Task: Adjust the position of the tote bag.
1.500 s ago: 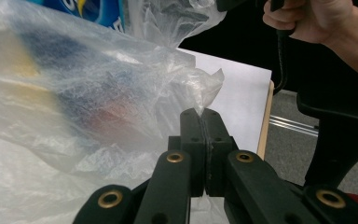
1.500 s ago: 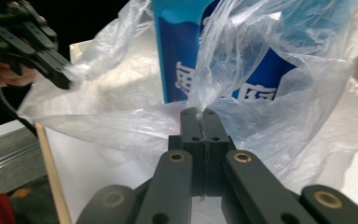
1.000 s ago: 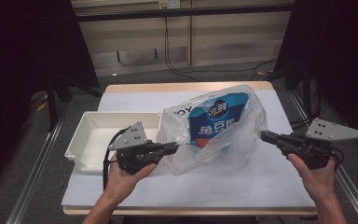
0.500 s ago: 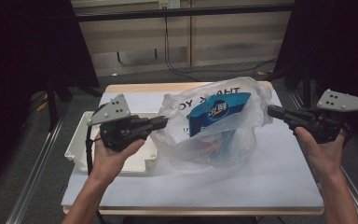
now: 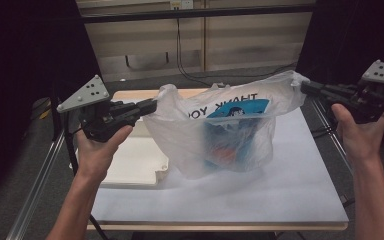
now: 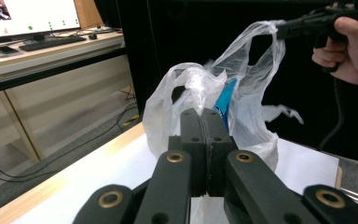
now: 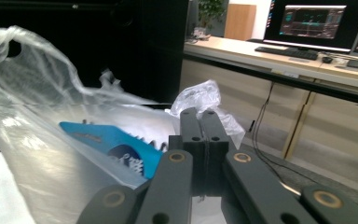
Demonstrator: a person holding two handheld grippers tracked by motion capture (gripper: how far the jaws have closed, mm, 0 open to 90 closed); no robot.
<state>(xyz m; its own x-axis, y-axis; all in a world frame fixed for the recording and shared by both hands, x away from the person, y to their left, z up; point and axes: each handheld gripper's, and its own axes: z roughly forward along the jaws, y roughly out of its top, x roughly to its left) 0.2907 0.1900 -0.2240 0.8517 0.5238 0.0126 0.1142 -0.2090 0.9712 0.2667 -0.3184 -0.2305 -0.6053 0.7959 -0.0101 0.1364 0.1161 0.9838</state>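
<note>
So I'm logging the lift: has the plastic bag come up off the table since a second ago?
Yes. The plastic bag has risen: against the white tray it lay slumped level with it, and now hangs stretched between left gripper and right gripper.

1. The bag point(image 5: 215, 135) is thin, translucent white plastic, crinkled and faintly glossy.
2. The tray point(image 5: 130, 165) is smooth white plastic.
3. The table point(image 5: 280, 195) has a matt white top with a wood edge.
4. Both grippers' jaws look matt black.

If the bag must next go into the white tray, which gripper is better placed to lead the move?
Probably the left. The left gripper grips the bag handle on the side next to the tray. The right gripper holds the other handle, across the table from the tray.
</note>
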